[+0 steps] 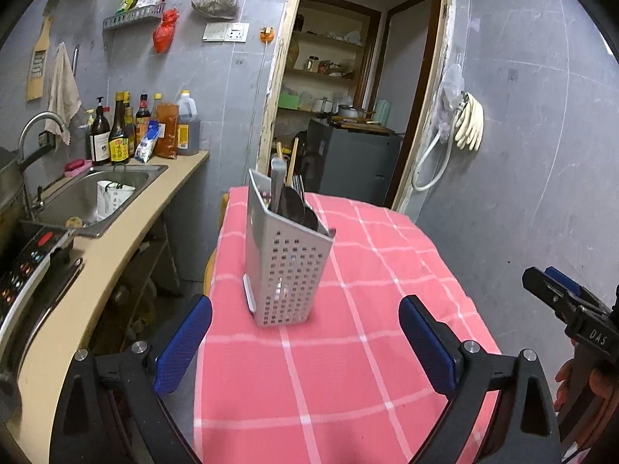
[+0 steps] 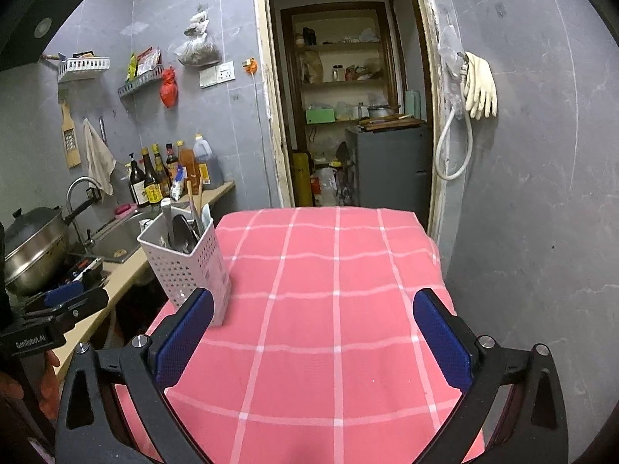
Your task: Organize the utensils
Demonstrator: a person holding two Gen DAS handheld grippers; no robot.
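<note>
Both grippers are spread wide and hold nothing. From the left wrist view the left gripper (image 1: 305,344) has its blue pads well apart above the pink checked cloth (image 1: 348,367), and the grey perforated utensil holder (image 1: 284,270) stands upright just ahead, roughly centred between the fingers but untouched. The right gripper (image 2: 313,338) is likewise wide open over bare cloth, with the holder off to its left, near its left finger but apart from it.

Inside the holder stand the utensils (image 1: 290,197): a dark spoon, a fork, a flat grey handle and wooden chopsticks, all leaning toward one corner. No loose utensil shows on the cloth in either view, so the sorting looks either finished or paused; which of these I cannot tell.

If the step in hand is to tidy or move the holder, it would go best by bringing the left gripper in low, squarely around the holder's body, not its rim, since the holder is tall, light and top-heavy with the handles sticking up. Closing gently should avoid tipping it on the soft cloth, which may slide. The right gripper could steady the handles, coming from above.

Further out, the counter with sink (image 1: 104,189) and sauce bottles (image 1: 127,131) runs along the left
</note>
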